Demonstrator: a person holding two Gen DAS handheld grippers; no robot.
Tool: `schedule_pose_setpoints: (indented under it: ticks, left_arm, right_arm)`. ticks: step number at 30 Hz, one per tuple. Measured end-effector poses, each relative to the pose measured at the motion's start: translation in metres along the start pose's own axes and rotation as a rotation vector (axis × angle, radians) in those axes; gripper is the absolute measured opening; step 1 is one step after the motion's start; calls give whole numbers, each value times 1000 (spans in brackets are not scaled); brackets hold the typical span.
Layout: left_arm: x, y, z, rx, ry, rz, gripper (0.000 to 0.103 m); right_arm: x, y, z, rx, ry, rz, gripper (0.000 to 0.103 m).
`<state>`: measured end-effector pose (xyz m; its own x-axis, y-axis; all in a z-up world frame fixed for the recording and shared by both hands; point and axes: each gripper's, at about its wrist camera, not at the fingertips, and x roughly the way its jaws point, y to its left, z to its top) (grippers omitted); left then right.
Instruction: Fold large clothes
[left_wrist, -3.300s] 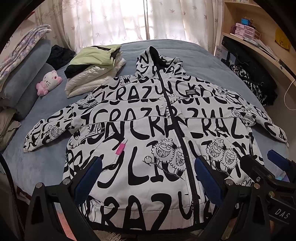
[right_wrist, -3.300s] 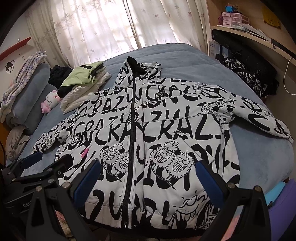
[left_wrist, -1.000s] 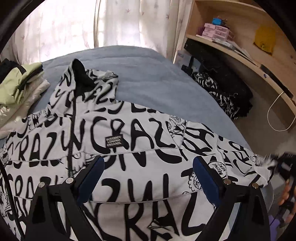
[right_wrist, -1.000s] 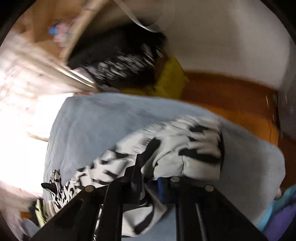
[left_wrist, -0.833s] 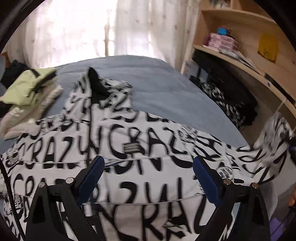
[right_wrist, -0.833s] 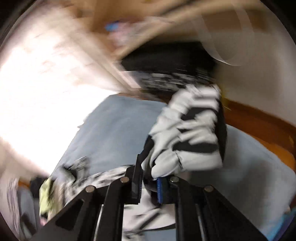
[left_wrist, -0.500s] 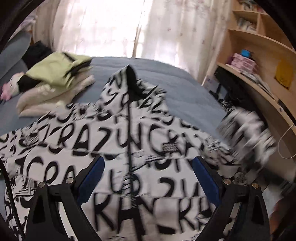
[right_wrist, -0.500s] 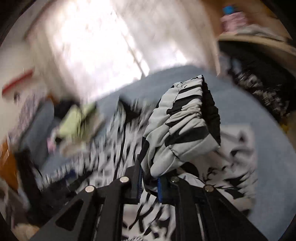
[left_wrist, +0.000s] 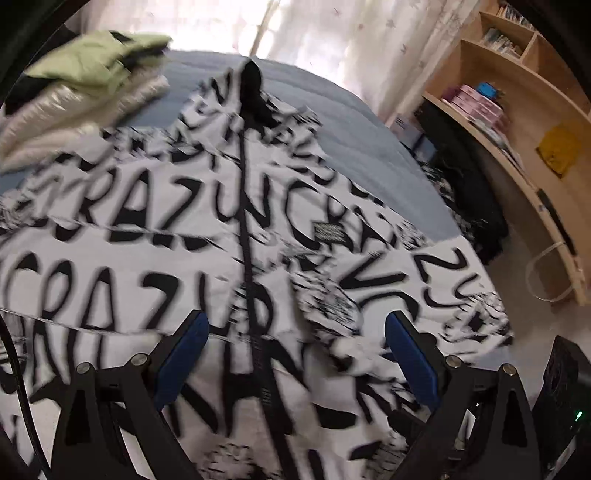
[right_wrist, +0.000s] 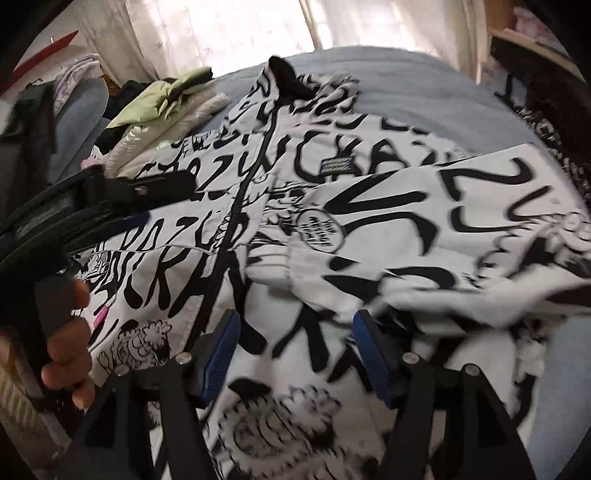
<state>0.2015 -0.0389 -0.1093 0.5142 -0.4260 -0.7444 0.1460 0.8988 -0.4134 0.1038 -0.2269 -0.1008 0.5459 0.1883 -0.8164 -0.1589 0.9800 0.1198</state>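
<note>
Now both grippers, left (left_wrist: 295, 350) and right (right_wrist: 291, 347), are hovering with jaws wide, gripping nothing, over the jacket (left_wrist: 155, 236) lying on the bed (left_wrist: 325, 103); its loosely folded sleeve (right_wrist: 424, 229) risks sliding open

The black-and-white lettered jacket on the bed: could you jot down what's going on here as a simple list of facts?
Garment: white padded jacket with black lettering, front up, zipped
Surface: blue-grey bed
Fold state: one sleeve lies across the jacket's front
Left hand-held gripper: open, above the jacket's lower front
Right hand-held gripper: open, holding nothing
Nearby: stack of folded green and cream jackets beside the collar
Room: wooden shelves, sheer white curtains
</note>
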Motion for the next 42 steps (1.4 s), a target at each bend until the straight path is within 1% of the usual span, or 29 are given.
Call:
schedule_pose_setpoints:
  ticks: [1, 4, 5, 7, 10, 13, 15, 18, 19, 20, 21, 23, 25, 26, 27, 30, 31, 34, 36, 37, 39, 41, 42]
  left_arm:
    - [5, -3, -3, 5, 16, -15, 95]
    - [18, -9, -7, 6, 72, -56, 95]
    - [22, -11, -8, 0, 90, -68, 95]
    - [30, -11, -12, -24, 125, -97, 95]
    - [41, -12, -14, -59, 166, -137, 95]
    - [56, -12, -15, -87, 203, -169, 95]
    - [67, -13, -15, -109, 223, -177, 90]
    - [82, -12, -15, -134, 252, -184, 79]
    - [88, -13, -15, -144, 264, -182, 68]
    - [94, -15, -15, -152, 278, -178, 55]
    - [98, -16, -14, -155, 286, -171, 47]
    - [102, -25, -12, -132, 280, -130, 26]
    - [97, -41, -4, -66, 233, -79, 18]
    - [92, -51, 0, -24, 200, -53, 16]
    - [83, -64, 7, 34, 148, -16, 15]
    - [53, -93, 26, 154, -9, 42, 15]
    - [36, -101, 35, 194, -84, 65, 15]
    - [-2, -106, 53, 250, -239, 132, 15]
    - [-25, -96, 62, 254, -336, 207, 15]
    - [-31, -86, 65, 245, -366, 247, 15]
    - [-33, -61, 67, 204, -383, 323, 15]
    - [-24, -31, 61, 162, -337, 376, 15]
    - [-15, -15, 57, 139, -293, 387, 15]
  right_arm:
    - [-4, -3, -4, 7, -16, -27, 64]
    - [-5, -11, -12, 55, -43, -55, 64]
    - [-7, -17, -15, 89, -51, -49, 64]
    - [-10, -32, -22, 173, -83, -3, 64]
    - [-9, -45, -33, 268, -120, 12, 64]
    - [-3, -55, -44, 334, -123, 27, 64]
    - [-3, -58, -49, 350, -148, 27, 64]
    - [0, -57, -51, 345, -162, 17, 64]
    - [2, -55, -52, 338, -162, 7, 64]
    - [4, -54, -52, 331, -163, 1, 64]
    - [7, -52, -53, 320, -163, -11, 64]
    - [10, -50, -55, 300, -169, -27, 64]
    - [13, -50, -55, 297, -173, -27, 64]
    - [13, -50, -55, 299, -176, -24, 64]
    - [14, -51, -56, 303, -179, -15, 64]
    - [15, -55, -57, 317, -184, 3, 64]
    - [16, -55, -56, 318, -184, 5, 64]
    - [14, -58, -61, 314, -186, 3, 64]
    - [13, -60, -62, 315, -185, 3, 64]
    - [14, -61, -62, 317, -185, 6, 64]
    - [14, -61, -63, 320, -185, 10, 64]
    - [14, -59, -63, 318, -184, 10, 64]
    - [15, -59, -63, 317, -181, 9, 64]
